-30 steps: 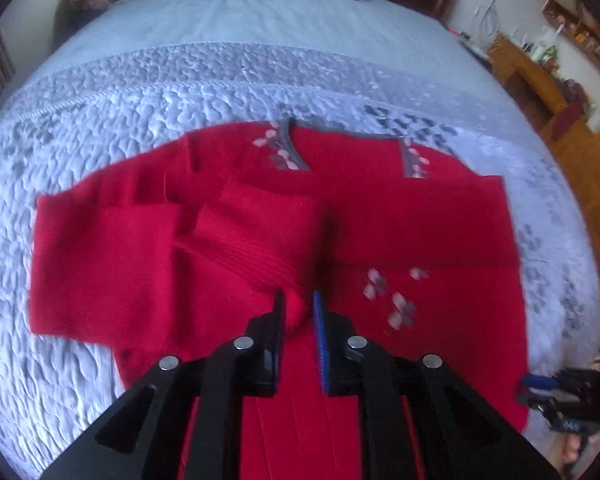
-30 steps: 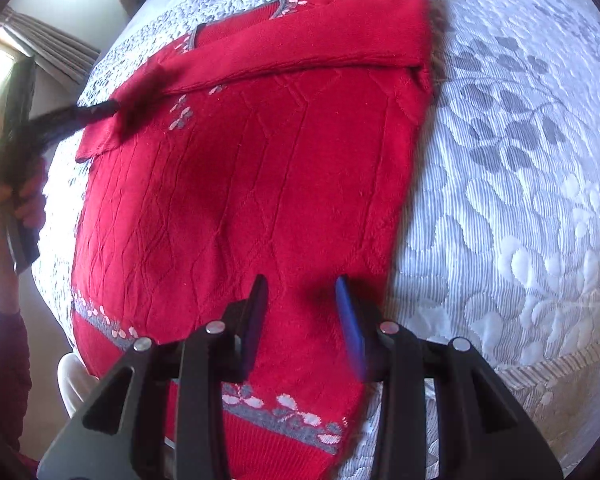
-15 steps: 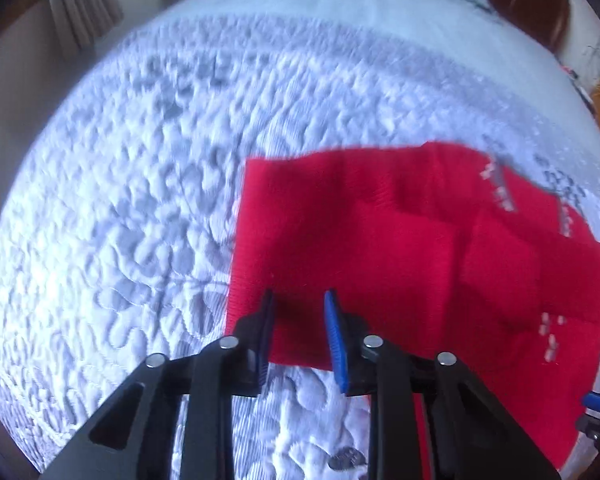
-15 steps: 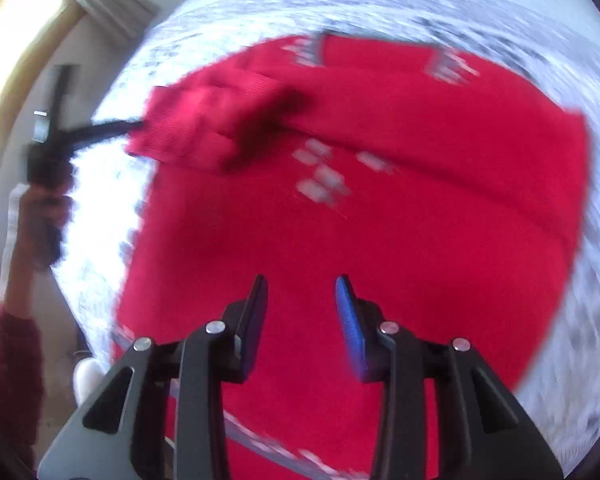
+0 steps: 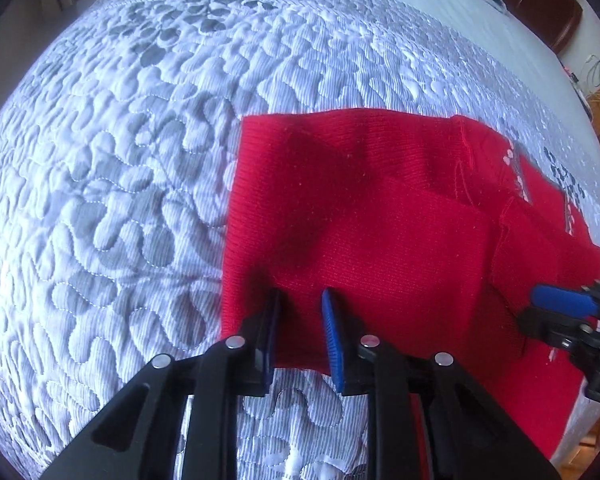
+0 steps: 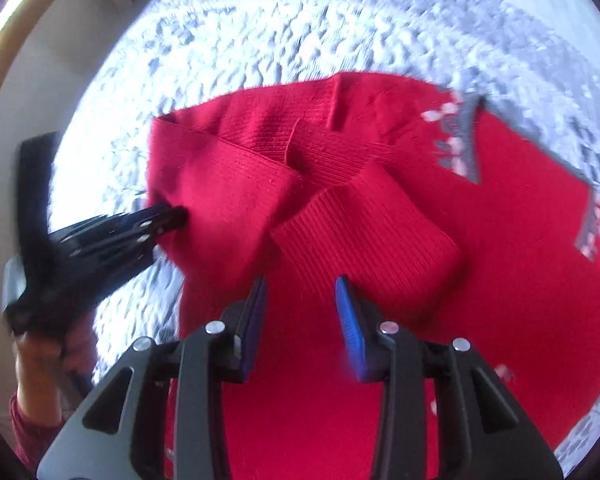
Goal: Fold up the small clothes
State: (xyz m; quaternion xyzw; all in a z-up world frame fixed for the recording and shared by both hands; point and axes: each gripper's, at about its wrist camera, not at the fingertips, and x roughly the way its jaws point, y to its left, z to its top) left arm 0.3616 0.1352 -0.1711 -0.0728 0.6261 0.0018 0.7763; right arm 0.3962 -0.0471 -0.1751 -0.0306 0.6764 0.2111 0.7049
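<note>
Sweater: red knit, flat on quilt, front up, grey collar trim with pale flowers toward far side. Laid out smooth, presumably so folds fall square.

Sleeves: both brought in over chest. Ribbed cuff uppermost, crossing a second folded layer. Placed inward, by appearance, to reduce garment to a rectangle before body fold.

Left gripper: fingers parted, nothing between them. Tips over the near left corner of the folded side panel, just above or touching knit; contact cannot be told. Placed at the edge likely to pinch that fold or press it flat.

Right gripper: fingers apart, empty. Poised above sweater body just below cuff. Position suits either tidying cuff or taking hold for next fold. Seen also in left view at right edge, over body of garment.

Stage, judged: sleeve folds done; body fold not yet made.

Handling note: soft, thick knit; stacked layers apt to slip if lifted from one edge only.
</note>
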